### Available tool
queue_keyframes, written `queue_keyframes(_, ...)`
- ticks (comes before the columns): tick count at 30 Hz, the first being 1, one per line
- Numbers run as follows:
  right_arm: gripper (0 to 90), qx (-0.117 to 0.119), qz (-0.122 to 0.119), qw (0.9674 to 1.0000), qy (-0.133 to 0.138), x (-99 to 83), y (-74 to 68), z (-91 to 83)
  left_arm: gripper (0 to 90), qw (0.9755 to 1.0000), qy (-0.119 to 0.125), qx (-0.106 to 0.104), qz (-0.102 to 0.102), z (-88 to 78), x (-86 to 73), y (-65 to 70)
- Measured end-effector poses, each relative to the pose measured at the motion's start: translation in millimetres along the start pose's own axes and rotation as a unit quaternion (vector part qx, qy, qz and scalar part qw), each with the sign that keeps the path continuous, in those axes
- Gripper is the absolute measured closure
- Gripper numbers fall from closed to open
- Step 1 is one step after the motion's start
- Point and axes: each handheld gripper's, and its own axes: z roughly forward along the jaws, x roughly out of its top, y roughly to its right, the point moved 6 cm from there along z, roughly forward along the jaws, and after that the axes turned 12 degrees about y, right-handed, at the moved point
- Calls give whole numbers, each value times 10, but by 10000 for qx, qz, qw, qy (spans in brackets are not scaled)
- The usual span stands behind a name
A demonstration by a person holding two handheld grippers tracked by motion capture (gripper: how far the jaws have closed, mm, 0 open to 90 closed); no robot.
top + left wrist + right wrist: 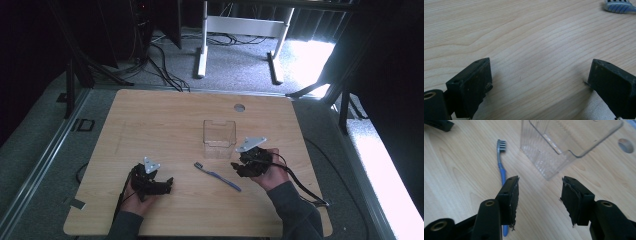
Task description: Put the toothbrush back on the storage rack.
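**Blue, clear and black on pale wood**

The toothbrush has a blue handle and grey neck. The container is clear plastic with fine ribbing. Both grippers' jaws are black. The table is light wood with wavy grain.

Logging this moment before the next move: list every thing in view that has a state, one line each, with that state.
toothbrush: lying flat on the table, unheld, bristle end toward the container.
clear plastic container: upright, open top, empty.
left gripper: open, nothing between its fingers, low over bare wood.
right gripper: open, nothing between its fingers, toothbrush handle just beside one finger.
table: wooden top, round hole near the far edge.
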Motion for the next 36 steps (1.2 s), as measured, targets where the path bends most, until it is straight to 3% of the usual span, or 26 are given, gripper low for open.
queue_keyframes(19,490,233,-145,9980,-575,37,-33,194,55,10000,-2,3,6,0,0,-1)
queue_keyframes(31,501,404,-178,9944,-958,41,-53,287,55,10000,-3,3,7,0,0,-1)
queue_keyframes(36,505,443,-297,9920,-1146,7,-75,332,54,10000,-3,3,8,0,0,-1)
